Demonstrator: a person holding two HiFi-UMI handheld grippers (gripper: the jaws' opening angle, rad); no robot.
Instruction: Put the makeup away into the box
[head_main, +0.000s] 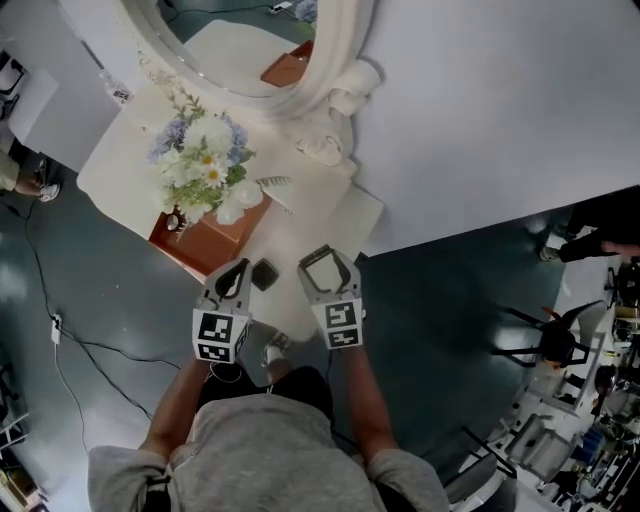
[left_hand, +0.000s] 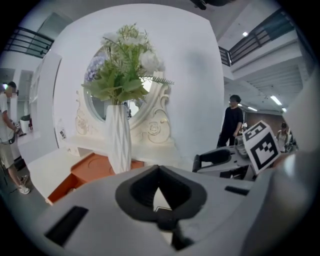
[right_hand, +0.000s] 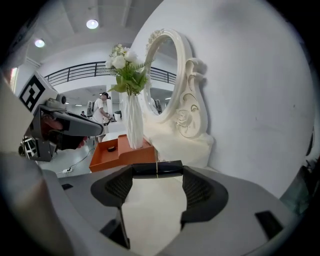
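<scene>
A black makeup tube (right_hand: 167, 167) lies crosswise between the fingertips of my right gripper (right_hand: 156, 170), which is shut on its two ends above the white table. In the head view the right gripper (head_main: 322, 258) hovers over the table's near edge. My left gripper (head_main: 238, 272) is beside it on the left, its jaws shut with nothing between them (left_hand: 160, 172). A small dark square compact (head_main: 265, 273) lies on the table between the two grippers. The orange box (head_main: 215, 240) sits open just beyond the left gripper, with a small dark item (right_hand: 111, 148) inside.
A white vase of flowers (head_main: 205, 165) stands by the orange box (right_hand: 117, 152). Behind it is an ornate white mirror (head_main: 335, 70) against the wall. The table edge (head_main: 370, 235) drops to dark floor on the right. People stand in the background (left_hand: 231, 120).
</scene>
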